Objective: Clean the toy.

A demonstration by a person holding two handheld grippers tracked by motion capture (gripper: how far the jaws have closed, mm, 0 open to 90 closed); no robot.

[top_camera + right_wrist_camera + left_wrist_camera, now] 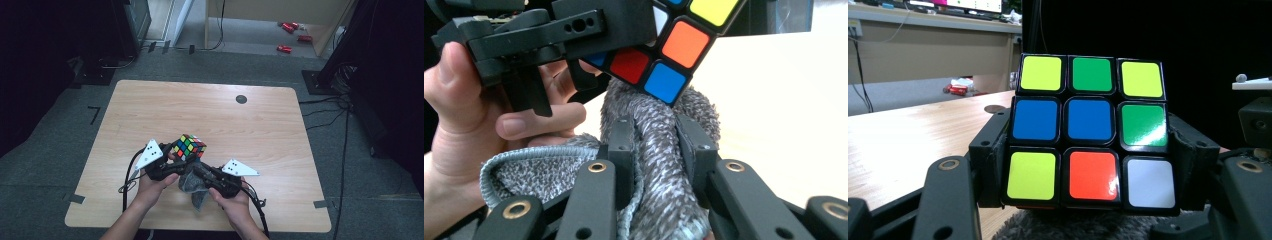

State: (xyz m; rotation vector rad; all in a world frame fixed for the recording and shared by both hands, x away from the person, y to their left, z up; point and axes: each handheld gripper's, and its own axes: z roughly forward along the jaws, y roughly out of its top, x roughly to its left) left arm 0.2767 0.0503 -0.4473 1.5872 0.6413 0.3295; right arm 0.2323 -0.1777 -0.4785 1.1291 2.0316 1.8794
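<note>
Near the front edge of the surface [150, 110], the left fingers [1088, 175] squeeze the cube [1090, 130] tight and hold it up. The right fingers [656, 150] pinch a grey cloth [659, 165] under it, probably to wipe it.

The right hand-held gripper [659, 145] pinches a grey cloth [659, 170] against the puzzle cube [664, 50] held above it.
</note>
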